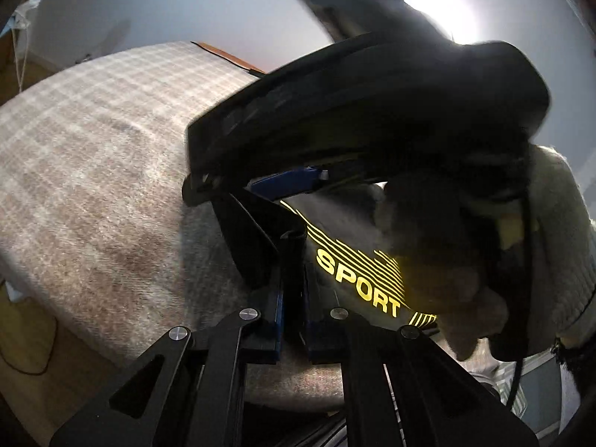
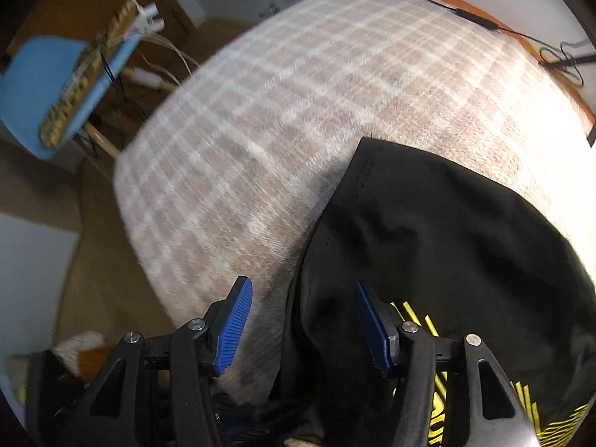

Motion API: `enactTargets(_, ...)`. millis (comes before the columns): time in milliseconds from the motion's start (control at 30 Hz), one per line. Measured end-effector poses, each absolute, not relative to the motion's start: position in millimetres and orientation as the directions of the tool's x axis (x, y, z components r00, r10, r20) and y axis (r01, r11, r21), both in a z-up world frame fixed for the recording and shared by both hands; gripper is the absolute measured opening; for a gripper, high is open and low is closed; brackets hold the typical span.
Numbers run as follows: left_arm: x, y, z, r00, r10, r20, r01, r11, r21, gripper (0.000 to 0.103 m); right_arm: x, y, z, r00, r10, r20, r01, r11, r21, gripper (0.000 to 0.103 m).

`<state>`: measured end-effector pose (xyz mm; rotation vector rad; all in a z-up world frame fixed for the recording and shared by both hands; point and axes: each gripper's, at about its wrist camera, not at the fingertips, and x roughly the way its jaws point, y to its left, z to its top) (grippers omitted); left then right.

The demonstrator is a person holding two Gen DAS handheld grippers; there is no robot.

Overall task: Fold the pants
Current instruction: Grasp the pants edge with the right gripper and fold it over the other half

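Observation:
Black pants [image 2: 428,231] with a yellow SPORT print [image 1: 357,283] lie on a plaid beige blanket [image 2: 279,111]. In the left wrist view my left gripper [image 1: 292,290] is shut, its blue pads pinching a fold of the black cloth near the print. The right gripper's black housing [image 1: 372,111] looms close above it, held by a hand in a white knit glove [image 1: 558,242]. In the right wrist view my right gripper [image 2: 303,320] points steeply down and stands open. The pants' left edge runs between its blue pads [image 2: 234,327], and neither pad presses on the cloth.
The blanket covers a bed that drops off to the left onto a wooden floor [image 2: 93,260]. A blue chair [image 2: 37,85] hung with cables stands beside it. An orange strip [image 2: 503,29] and a black cable [image 2: 558,56] run along the far edge.

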<state>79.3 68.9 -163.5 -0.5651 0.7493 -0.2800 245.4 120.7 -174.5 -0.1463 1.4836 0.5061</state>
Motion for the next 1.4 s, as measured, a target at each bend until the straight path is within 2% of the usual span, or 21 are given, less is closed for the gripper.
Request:
enactTargets(33,79.7,67.5,-163.8,0.705,-0.429,-0.565,0.042,0.820,-0.571,0.007,245.1,122.1,-179.1,0.004,0.207,-0.978,-0.418,0.889,0.186,0.050)
enactTargets(67,79.6,66.9,-163.7,0.707,-0.424,-0.566,0.041,0.824,-0.566,0.007,246.1,123.4,-184.2,0.001,0.180,-0.984,-0.422,0.892,0.162,0.037)
enactTargets(100,79.4,66.6,-163.7,0.708,-0.418,-0.568,0.038,0.827,-0.561,0.007,246.2,124.1,-186.4,0.013,0.160,-0.987,-0.428,0.893,0.139,0.028)
enactTargets(133,78.8,66.6,-163.7,0.712,-0.406,-0.573,0.028,0.832,-0.554,0.007,246.6,123.7,-185.8,0.027,0.155,-0.988,-0.433,0.892,0.128,0.024)
enactTargets(167,77.7,66.6,-163.9,0.715,-0.395,-0.576,0.020,0.836,-0.548,0.007,248.0,122.4,-185.1,0.027,0.159,-0.987,-0.432,0.892,0.132,0.012)
enactTargets(200,77.2,66.6,-164.5,0.716,-0.382,-0.584,0.011,0.843,-0.538,0.007,250.5,118.2,-184.8,0.016,0.184,-0.983,-0.413,0.897,0.161,0.005)
enactTargets(267,77.1,66.0,-166.3,0.713,-0.356,-0.604,-0.012,0.855,-0.518,0.009,252.7,113.2,-184.6,0.010,0.210,-0.978,-0.383,0.904,0.191,0.003)
enactTargets(300,77.9,66.5,-167.7,0.709,-0.351,-0.612,-0.018,0.858,-0.513,0.018,251.9,112.5,-184.5,0.012,0.217,-0.976,-0.385,0.902,0.196,0.003)
enactTargets(333,79.1,64.9,-169.2,0.705,-0.347,-0.619,-0.024,0.860,-0.509,0.032,250.8,112.1,-184.0,0.013,0.222,-0.975,-0.387,0.900,0.200,0.003)
enactTargets(367,81.2,64.1,-171.3,0.703,-0.343,-0.623,-0.030,0.861,-0.507,0.038,250.0,111.9,-183.4,0.015,0.229,-0.973,-0.385,0.899,0.206,0.002)
enactTargets(400,83.7,63.9,-173.1,0.704,-0.337,-0.625,-0.037,0.862,-0.506,0.040,249.4,110.9,-183.2,0.017,0.241,-0.970,-0.380,0.899,0.216,0.002)
enactTargets(467,87.7,63.2,-172.0,0.715,-0.335,-0.614,-0.032,0.862,-0.507,0.037,247.8,104.1,-180.9,0.026,0.269,-0.963,-0.362,0.900,0.242,0.002)
enactTargets(500,90.2,63.0,-170.2,0.720,-0.335,-0.608,-0.027,0.862,-0.506,0.031,247.6,101.9,-179.7,0.031,0.277,-0.961,-0.358,0.900,0.248,0.002)
enactTargets(533,91.4,63.8,-168.8,0.727,-0.337,-0.599,-0.022,0.860,-0.510,0.014,246.8,97.1,-177.6,0.038,0.284,-0.958,-0.357,0.900,0.252,0.002)
enactTargets(567,92.4,64.8,-170.4,0.729,-0.339,-0.595,-0.020,0.858,-0.513,0.006,245.4,93.7,-175.4,0.047,0.291,-0.956,-0.354,0.899,0.256,0.002)
enactTargets(600,93.4,65.5,-170.1,0.730,-0.348,-0.588,-0.015,0.852,-0.523,0.004,246.5,87.9,-170.4,0.057,0.301,-0.952,-0.347,0.900,0.264,0.002)
enactTargets(1000,126.1,18.1,-131.3,0.712,-0.479,-0.514,0.193,0.837,-0.513,0.004,245.2,15.2,-123.4,0.173,0.382,-0.908,-0.283,0.902,0.326,0.001)
enactTargets(1167,146.4,-21.4,-115.6,0.667,-0.539,-0.514,0.303,0.827,-0.474,0.004,243.9,-35.0,-106.4,0.227,0.376,-0.898,-0.241,0.916,0.322,0.001)
enactTargets(1300,166.3,-55.7,-111.8,0.564,-0.623,-0.541,0.400,0.780,-0.481,0.004,239.8,-77.8,-101.8,0.255,0.364,-0.896,-0.197,0.926,0.321,0.001)
enactTargets(1400,170.8,-73.0,-105.7,0.498,-0.656,-0.567,0.467,0.754,-0.462,0.017,233.8,-118.1,-101.3,0.279,0.361,-0.890,-0.143,0.932,0.333,0.001)
